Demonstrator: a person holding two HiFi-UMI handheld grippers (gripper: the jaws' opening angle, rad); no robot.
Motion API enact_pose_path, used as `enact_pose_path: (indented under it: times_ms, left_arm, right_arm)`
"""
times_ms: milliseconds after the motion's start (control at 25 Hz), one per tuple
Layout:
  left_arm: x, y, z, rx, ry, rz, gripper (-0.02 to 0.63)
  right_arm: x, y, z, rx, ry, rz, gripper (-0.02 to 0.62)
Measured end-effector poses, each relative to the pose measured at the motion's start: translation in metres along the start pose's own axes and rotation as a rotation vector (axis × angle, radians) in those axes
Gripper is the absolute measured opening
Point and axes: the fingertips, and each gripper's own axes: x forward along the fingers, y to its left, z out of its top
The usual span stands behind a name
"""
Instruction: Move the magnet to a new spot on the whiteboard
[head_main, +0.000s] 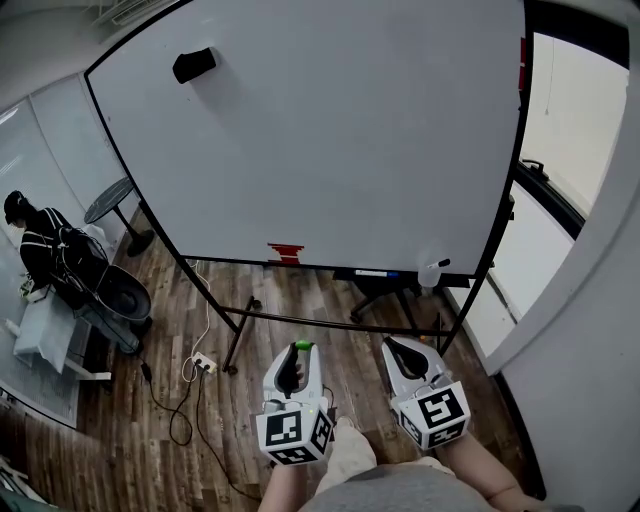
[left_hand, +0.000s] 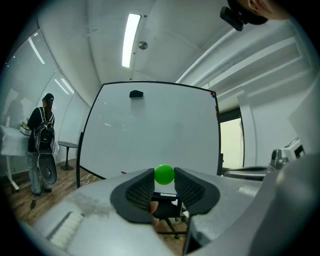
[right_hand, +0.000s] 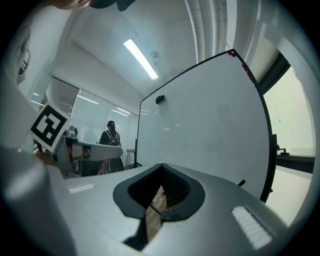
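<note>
The left claw (left_hand: 164, 179) hung low before the large white whiteboard (head_main: 330, 140), well apart from it, probably poised to carry its load to a fresh spot. The right claw (right_hand: 161, 172), narrow and empty, idled alongside. A black block eraser (head_main: 194, 64) clung to the board's upper left. The small green round magnet (left_hand: 164, 173) sat pinched between the left tips, off the board.
</note>
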Motion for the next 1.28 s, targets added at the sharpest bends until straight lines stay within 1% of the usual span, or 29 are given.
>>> enact_pose_path:
  times_ms: [240,800,1040,1280]
  left_arm:
    - [-0.019,0.0,-0.014,-0.001,0.019,0.011,0.133]
    - [-0.02,0.005,-0.011,0.0,0.014,-0.004,0.133]
    - [0.003,0.0,-0.005,-0.003,0.02,-0.034,0.133]
    - [0.053,-0.007,0.011,-0.001,0.012,-0.09,0.133]
  right_arm:
    - [-0.014,0.006,-0.012,0.011,0.018,-0.007,-0.011]
    - [-0.013,0.011,-0.015,0.014,0.019,-0.015,-0.011]
    - [-0.006,0.0,-0.012,0.013,0.025,-0.04,-0.011]
    - [0.008,-0.028,-0.006,0.016,0.02,-0.104,-0.011]
